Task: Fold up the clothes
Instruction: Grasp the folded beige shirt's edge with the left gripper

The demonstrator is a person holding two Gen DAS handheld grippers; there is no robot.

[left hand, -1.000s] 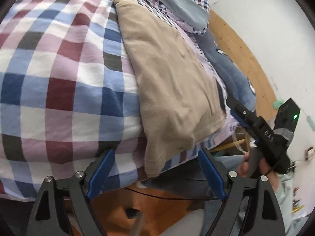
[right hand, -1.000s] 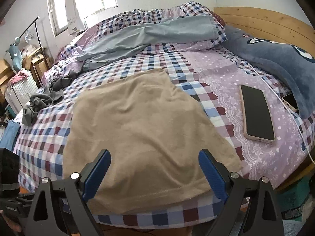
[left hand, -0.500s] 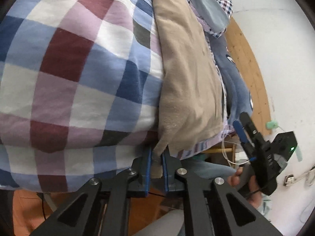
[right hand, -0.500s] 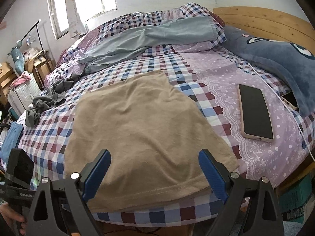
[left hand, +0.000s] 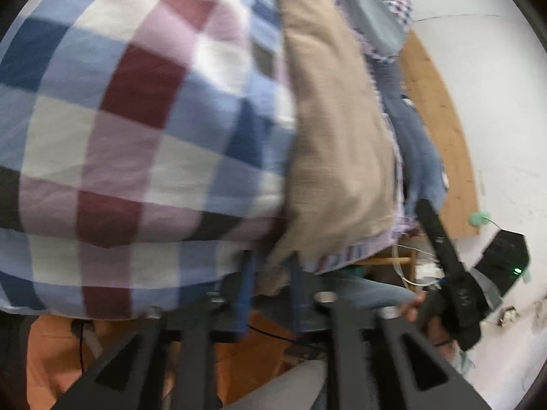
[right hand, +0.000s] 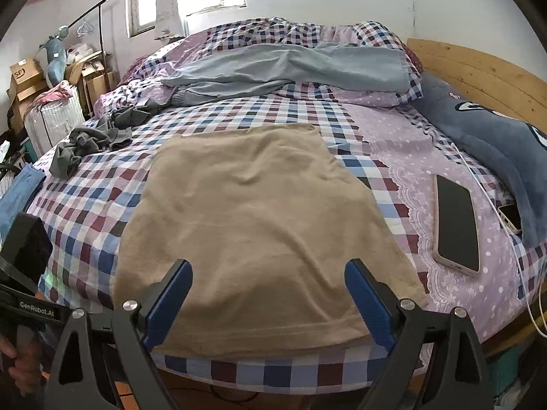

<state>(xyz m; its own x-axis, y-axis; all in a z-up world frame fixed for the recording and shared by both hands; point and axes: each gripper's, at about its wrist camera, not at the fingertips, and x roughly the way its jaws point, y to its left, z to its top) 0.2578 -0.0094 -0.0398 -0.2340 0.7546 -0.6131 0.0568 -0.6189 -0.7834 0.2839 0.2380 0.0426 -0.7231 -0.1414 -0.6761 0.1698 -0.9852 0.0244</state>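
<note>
Tan shirt lies under the spread right tool; the left tool, blurred, seemingly pinches its corner.

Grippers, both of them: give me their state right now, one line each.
Left gripper: shut on a corner of the tan garment at the bed edge.
Right gripper: open, holding nothing, above the garment's near hem.

My left gripper is pinched on the tan garment's corner at six o'clock; checkered bedsheet fills nine o'clock, right gripper at four.
</note>
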